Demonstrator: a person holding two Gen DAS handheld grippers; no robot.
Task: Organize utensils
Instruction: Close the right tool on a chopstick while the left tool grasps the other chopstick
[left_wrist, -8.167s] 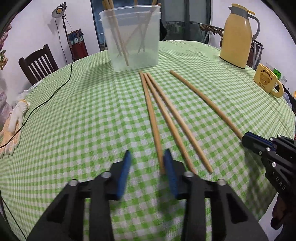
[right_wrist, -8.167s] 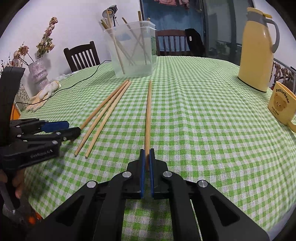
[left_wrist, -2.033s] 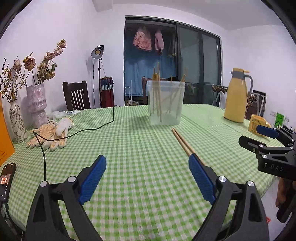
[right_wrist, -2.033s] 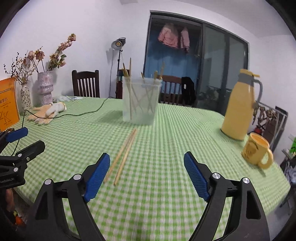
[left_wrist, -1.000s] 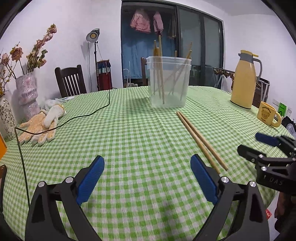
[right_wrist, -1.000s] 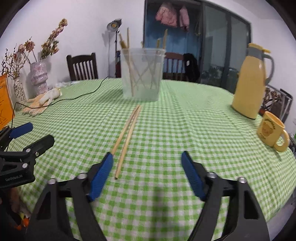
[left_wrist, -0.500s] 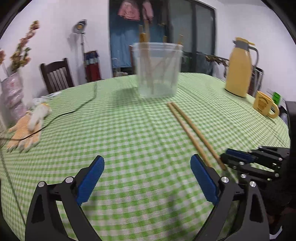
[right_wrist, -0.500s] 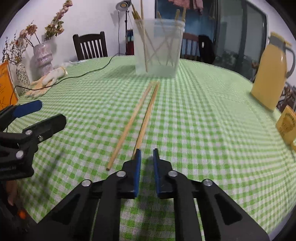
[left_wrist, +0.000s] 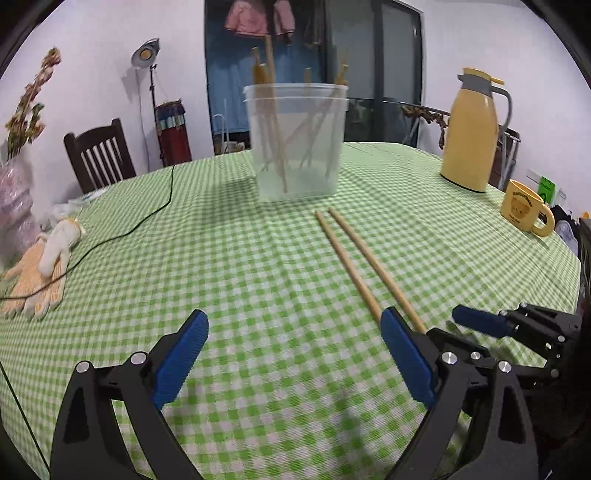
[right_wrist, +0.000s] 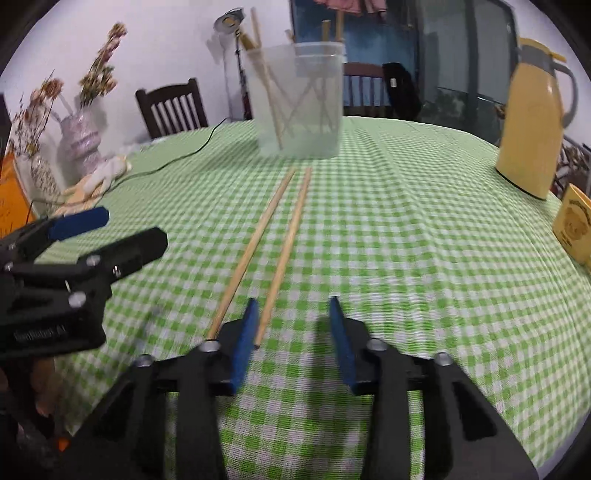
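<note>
Lying side by side on the green-and-white checked tablecloth (right_wrist: 424, 229), two long pale wooden chopsticks (right_wrist: 284, 243) point toward the clear plastic tub (right_wrist: 299, 99), which already holds several more sticks. The right gripper (right_wrist: 291, 325) has just been opening; its blue pads stand apart, with the near tip of the right-hand chopstick just inside the left pad and not pinched. The left gripper (left_wrist: 291, 354) is spread wide over bare cloth, holding nothing. Closing from here risks catching only the stick's very tip, so it could pivot, slip out or nudge its neighbour askew. Motion blur softens the right view, the left-hand stick's end is hidden behind the finger, and the sticks inside the tub cannot be counted.
</note>
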